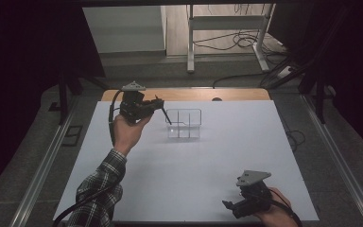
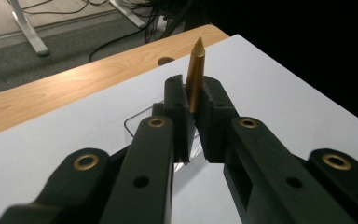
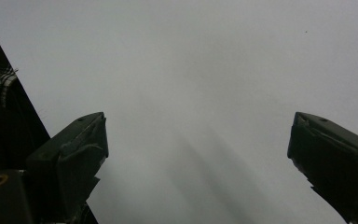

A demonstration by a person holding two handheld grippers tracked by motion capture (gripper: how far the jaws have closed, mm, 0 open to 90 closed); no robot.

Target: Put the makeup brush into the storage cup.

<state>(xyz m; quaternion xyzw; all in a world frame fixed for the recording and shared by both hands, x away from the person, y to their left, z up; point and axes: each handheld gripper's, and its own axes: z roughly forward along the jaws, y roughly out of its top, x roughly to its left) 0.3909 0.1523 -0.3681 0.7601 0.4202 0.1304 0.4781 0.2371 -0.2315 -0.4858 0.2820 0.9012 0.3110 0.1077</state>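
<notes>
High view showed the left gripper (image 1: 157,107) clamped on a gold pen (image 2: 196,72), slanting just left of the clear organizer (image 1: 184,124); right gripper (image 1: 231,206) gaped, far off.

**Table layout, seen from above**

Mat (image 1: 194,165) spread on table (image 1: 189,94), bare strip of tabletop left at the far edge. Tray (image 1: 184,124) on the mat, toward the far side, left of centre. Left gripper (image 1: 163,108) raised just left of the tray, pen (image 2: 196,74) clamped in it, over the tray's left edge. Right gripper (image 1: 228,206) at the near right corner, well apart from the tray.
</notes>
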